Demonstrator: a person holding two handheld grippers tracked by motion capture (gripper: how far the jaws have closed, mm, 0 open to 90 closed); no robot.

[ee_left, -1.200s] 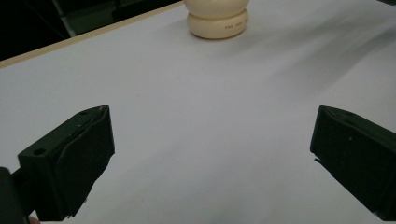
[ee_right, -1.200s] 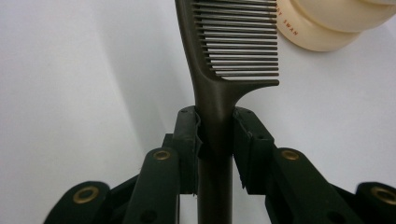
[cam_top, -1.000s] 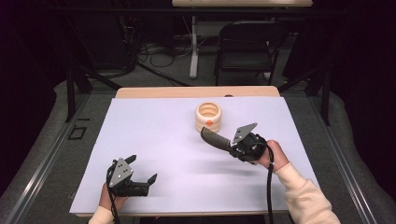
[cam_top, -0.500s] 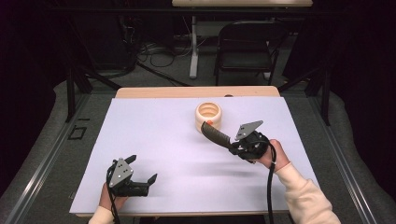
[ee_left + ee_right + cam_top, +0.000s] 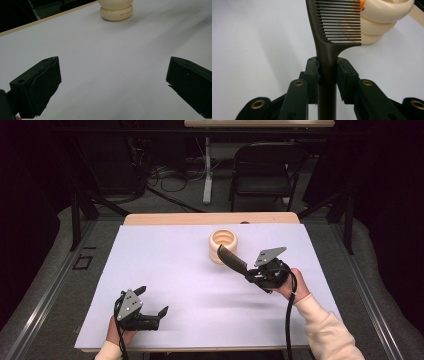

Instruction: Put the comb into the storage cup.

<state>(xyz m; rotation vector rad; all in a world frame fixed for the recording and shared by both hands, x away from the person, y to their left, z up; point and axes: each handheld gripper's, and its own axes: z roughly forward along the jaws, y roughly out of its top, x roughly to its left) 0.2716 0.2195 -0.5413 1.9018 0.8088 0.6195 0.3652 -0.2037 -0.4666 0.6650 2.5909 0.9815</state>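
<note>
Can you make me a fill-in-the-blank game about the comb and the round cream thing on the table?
1. The right gripper is shut on the handle of a dark ____.
2. The comb has its teeth end near a ridged pot that is ____ in colour.
3. The left gripper has its jaws wide ____, with nothing between them.
4. The table is covered by a plain ____ sheet.

Missing words: comb; cream; open; white

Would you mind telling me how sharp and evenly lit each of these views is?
High view: bright white table cover, dark surroundings, soft shadows. Left gripper view: near jaws slightly soft, cream ribbed holder clear. Right gripper view: comb sharp in the right gripper.
</note>
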